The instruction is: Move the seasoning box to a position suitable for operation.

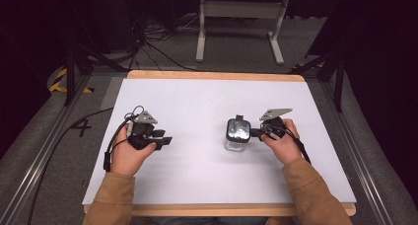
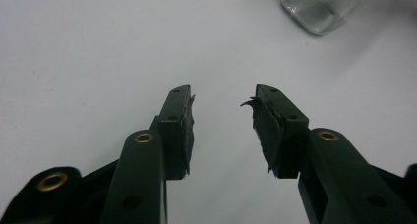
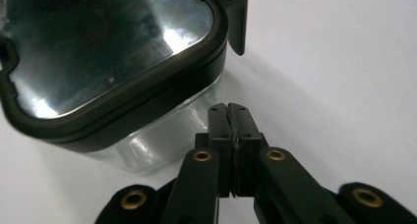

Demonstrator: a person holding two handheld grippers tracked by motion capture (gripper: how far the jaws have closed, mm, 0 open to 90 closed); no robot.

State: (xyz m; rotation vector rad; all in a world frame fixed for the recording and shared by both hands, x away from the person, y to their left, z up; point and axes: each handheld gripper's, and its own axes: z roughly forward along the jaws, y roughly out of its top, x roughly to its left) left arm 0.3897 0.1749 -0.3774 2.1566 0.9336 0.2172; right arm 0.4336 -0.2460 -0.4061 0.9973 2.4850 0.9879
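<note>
- evidently the right gripper (image 3: 231,117) sits clenched on nothing, its tips just beside the glass container (image 1: 236,135) near the table's (image 1: 197,185) middle.
- the left gripper (image 2: 223,121) rests released, well apart.
- judging the next step: spread the jaws before reaching for a lid latch (image 3: 237,22).
- the container stands upright, dark lid (image 3: 113,52) facing up; roughly square, no clear long axis.

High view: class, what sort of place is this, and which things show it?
Probably a recording lab: a white-topped table under a fixed camera, cables on grey carpet, black surroundings, and a hand-held gripper for demonstrations.
</note>
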